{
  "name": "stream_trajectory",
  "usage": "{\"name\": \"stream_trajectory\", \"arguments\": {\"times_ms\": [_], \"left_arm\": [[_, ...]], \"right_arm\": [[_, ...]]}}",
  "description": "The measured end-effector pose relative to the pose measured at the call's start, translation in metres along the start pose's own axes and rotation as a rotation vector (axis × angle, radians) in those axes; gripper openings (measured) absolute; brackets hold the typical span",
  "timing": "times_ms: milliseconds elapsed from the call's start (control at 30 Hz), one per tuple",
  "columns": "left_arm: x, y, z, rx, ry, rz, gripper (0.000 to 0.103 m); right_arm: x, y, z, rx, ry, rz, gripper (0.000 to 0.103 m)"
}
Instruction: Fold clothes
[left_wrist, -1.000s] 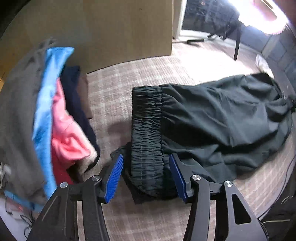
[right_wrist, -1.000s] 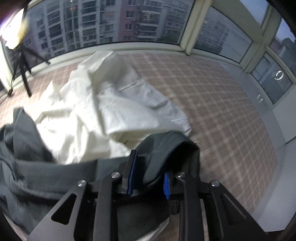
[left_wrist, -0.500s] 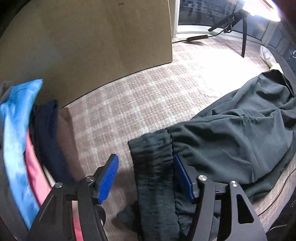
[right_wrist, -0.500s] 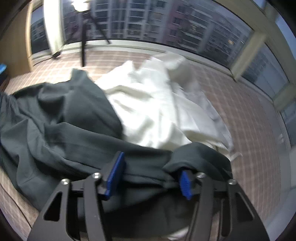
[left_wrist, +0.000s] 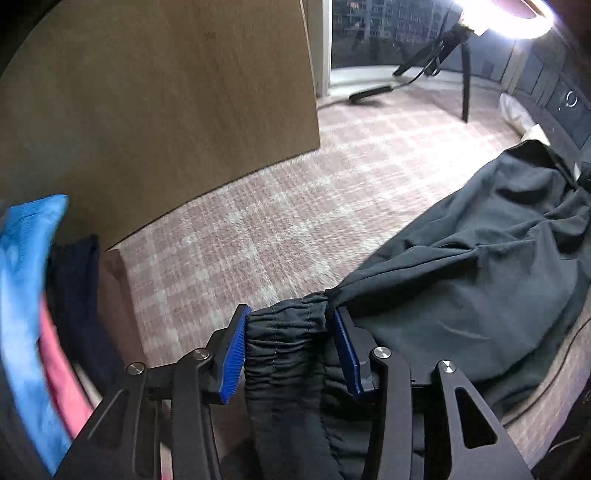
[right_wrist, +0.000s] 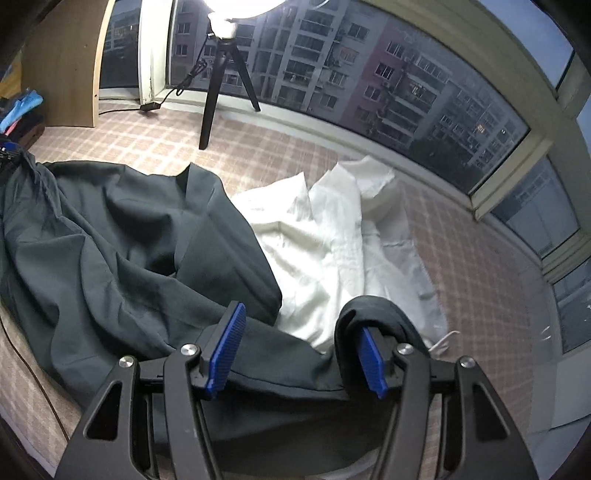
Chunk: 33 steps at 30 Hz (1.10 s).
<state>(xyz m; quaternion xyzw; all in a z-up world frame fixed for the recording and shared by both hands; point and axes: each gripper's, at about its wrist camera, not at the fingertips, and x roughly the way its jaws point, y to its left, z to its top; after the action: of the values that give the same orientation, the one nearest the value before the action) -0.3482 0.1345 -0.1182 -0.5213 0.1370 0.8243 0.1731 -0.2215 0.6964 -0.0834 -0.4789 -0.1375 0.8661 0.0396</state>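
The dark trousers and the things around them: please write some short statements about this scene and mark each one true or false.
1. The elastic waistband of the dark trousers sits between the fingers of the left gripper. True.
2. The right gripper is shut tight on the white garment. False: its fingers stand wide apart, with dark trouser fabric draped over the right one.
3. The white garment lies partly under the dark trousers. True.
4. The pile of coloured clothes lies on top of the trousers. False: it lies apart, at the left edge of the left wrist view.
5. A tripod stands by the window. True.
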Motion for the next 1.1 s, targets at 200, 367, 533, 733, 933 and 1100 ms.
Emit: {"name": "stream_trajectory", "arguments": {"times_ms": [200, 367, 533, 733, 933, 1100], "left_arm": [[-0.053, -0.006, -0.035, -0.020, -0.040, -0.010, 0.042], [-0.082, -0.017, -0.056, -0.035, -0.062, -0.012, 0.042], [-0.093, -0.026, -0.079, -0.067, -0.056, -0.015, 0.042], [-0.120, -0.031, -0.103, -0.106, -0.089, 0.000, 0.042], [-0.133, -0.035, -0.122, -0.146, -0.087, 0.014, 0.042], [-0.143, -0.040, -0.131, -0.157, -0.081, 0.031, 0.042]], "right_arm": [[-0.012, 0.030, 0.006, -0.099, -0.039, 0.022, 0.057], [-0.009, 0.066, 0.008, -0.249, -0.040, 0.053, 0.058], [-0.002, 0.085, 0.000, -0.337, -0.020, 0.084, 0.061], [-0.021, 0.003, -0.030, -0.040, 0.002, -0.005, 0.013], [-0.043, -0.099, -0.090, 0.355, 0.095, -0.239, 0.021], [-0.066, -0.039, -0.082, 0.158, -0.062, -0.051, 0.065]]}}
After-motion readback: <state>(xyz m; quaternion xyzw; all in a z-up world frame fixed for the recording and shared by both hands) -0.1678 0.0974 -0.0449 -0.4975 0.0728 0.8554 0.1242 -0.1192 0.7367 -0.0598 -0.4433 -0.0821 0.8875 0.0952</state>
